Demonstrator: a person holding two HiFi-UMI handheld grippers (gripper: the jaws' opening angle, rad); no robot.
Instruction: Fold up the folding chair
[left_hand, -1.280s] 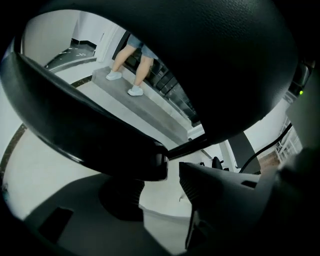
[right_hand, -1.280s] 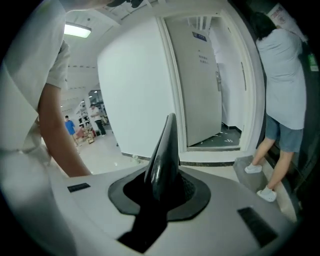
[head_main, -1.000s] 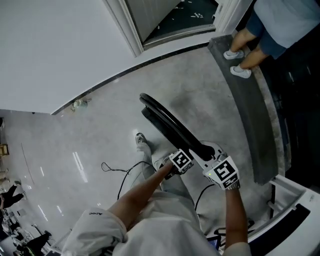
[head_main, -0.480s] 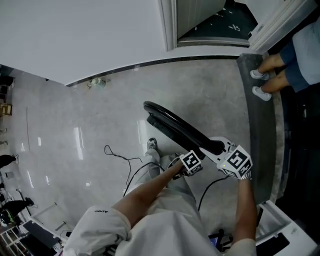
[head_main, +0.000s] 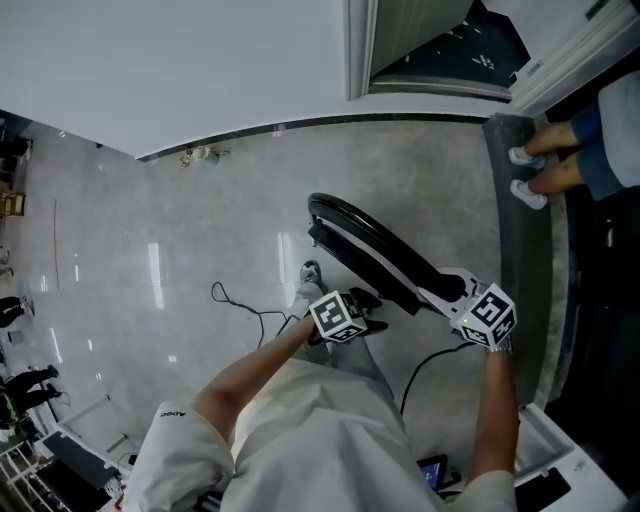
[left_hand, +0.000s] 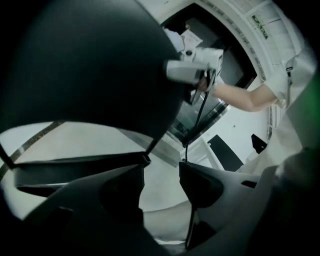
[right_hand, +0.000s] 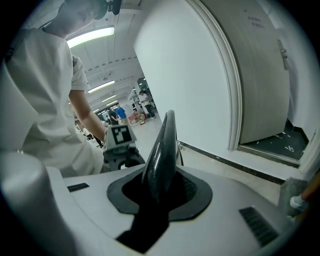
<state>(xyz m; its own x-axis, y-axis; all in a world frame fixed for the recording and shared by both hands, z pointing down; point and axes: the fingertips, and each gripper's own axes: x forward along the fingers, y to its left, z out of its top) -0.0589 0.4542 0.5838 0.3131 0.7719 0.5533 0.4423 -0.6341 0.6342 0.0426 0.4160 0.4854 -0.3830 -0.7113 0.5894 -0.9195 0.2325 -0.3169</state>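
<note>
The black folding chair (head_main: 370, 255) stands folded flat on the grey floor, seen edge-on. My right gripper (head_main: 443, 291) grips its top edge at the right end. In the right gripper view the chair's thin edge (right_hand: 162, 150) sits between the pads of that gripper (right_hand: 160, 192), whose jaws are opening. My left gripper (head_main: 372, 302) hangs just left of the chair, apart from it, open and empty. In the left gripper view its jaws (left_hand: 161, 182) hold nothing, the chair's dark panel (left_hand: 90, 65) fills the upper left, and the right gripper (left_hand: 192, 67) shows beyond.
A black cable (head_main: 240, 312) trails on the floor by my foot. A dark grey raised strip (head_main: 520, 230) runs along the right, where another person's feet (head_main: 530, 175) stand. A doorway (head_main: 430, 50) opens in the white wall behind. Small clutter (head_main: 200, 155) lies at the baseboard.
My left gripper has come off the chair's edge and moved left and up, away from it. The right gripper stays on the chair's top edge. The head view has swung round.
</note>
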